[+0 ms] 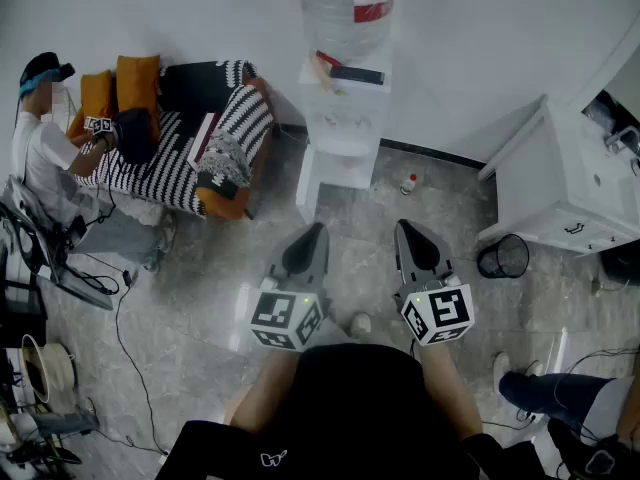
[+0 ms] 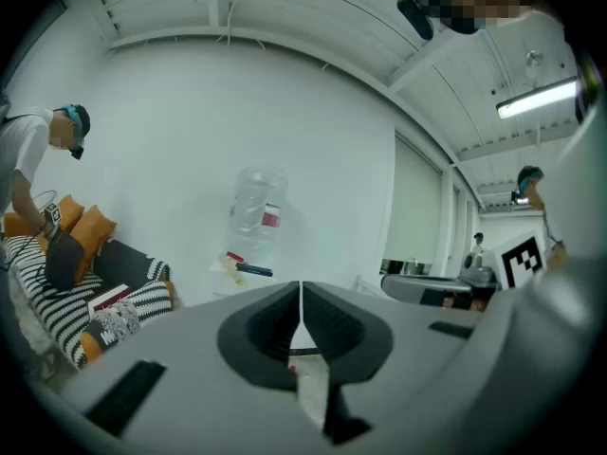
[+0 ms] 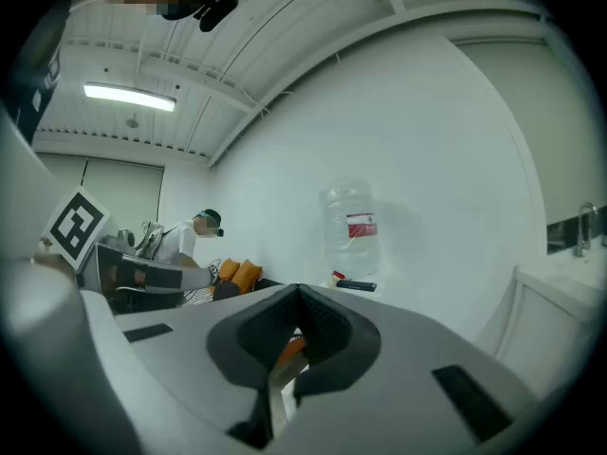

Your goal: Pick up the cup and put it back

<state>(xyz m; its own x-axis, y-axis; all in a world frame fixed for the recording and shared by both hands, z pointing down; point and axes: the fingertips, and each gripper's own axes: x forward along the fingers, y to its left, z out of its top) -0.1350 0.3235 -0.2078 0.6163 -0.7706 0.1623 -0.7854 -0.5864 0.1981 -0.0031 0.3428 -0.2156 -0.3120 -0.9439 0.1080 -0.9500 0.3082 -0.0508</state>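
Note:
My left gripper (image 1: 311,234) and right gripper (image 1: 409,231) are held side by side over the grey floor, and both point at a white water dispenser (image 1: 343,128). In the left gripper view the left gripper (image 2: 301,288) has its jaws together with nothing between them. The right gripper (image 3: 300,293) is likewise shut and empty. On top of the dispenser, beside the big clear bottle (image 1: 348,6), lie a black flat object (image 1: 357,75) and some red and yellow items (image 1: 324,65). I cannot make out a cup in any view.
A striped sofa (image 1: 185,153) with orange cushions (image 1: 137,78) stands at the back left, and a person (image 1: 40,153) sits beside it. A white sink cabinet (image 1: 565,183) is at the right, with a black wire bin (image 1: 502,258) in front of it. A small bottle (image 1: 408,183) stands on the floor.

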